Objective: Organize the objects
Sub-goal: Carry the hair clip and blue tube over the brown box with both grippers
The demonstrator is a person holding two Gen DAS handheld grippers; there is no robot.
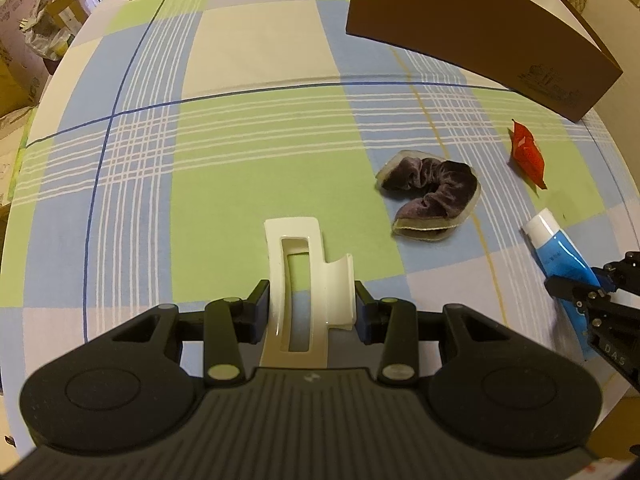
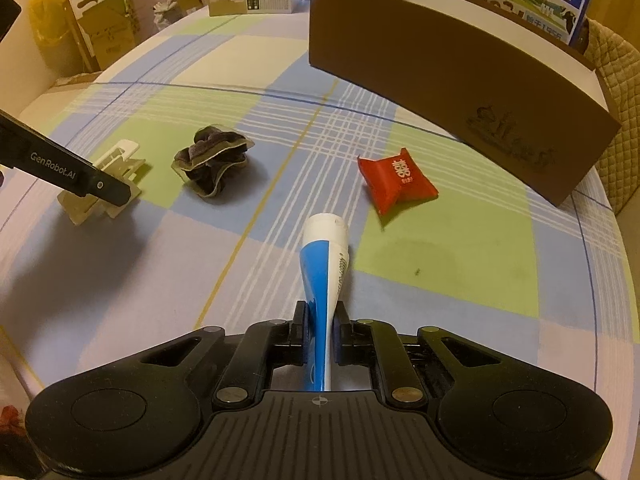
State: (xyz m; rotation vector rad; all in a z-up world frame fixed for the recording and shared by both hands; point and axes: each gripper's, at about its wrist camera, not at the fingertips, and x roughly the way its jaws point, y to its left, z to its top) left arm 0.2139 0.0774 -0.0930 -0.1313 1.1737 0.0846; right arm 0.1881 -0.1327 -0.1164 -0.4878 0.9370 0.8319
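Nearest the left wrist camera, the left gripper (image 1: 310, 310) pinches a white hair claw clip (image 1: 306, 276) from both sides, its dark pads pressed against the clip's outer faces; the clip juts forward over the plaid tablecloth (image 1: 224, 160) of green, blue and cream squares. Beyond it and to the right lies a purple velvet scrunchie (image 1: 430, 196) with pale trim, crumpled on the cloth; further right sits a small red packet (image 1: 528, 156), apart from the scrunchie. At the far right edge of that view the right gripper (image 2: 320, 320) comes in — its jaws are pressed tight on the flat tail end of a blue-and-white tube (image 2: 324, 276), whose white cap points away from the right wrist camera toward the red packet. A brown cardboard box (image 2: 440, 72), open at the top with a white inside, stands on the cloth behind the packet and the scrunchie; from the right wrist camera the claw clip shows at the left, partly covered by the black finger of the left gripper, with the scrunchie just beside it. Cartons and printed boxes crowd the far edge of the table.
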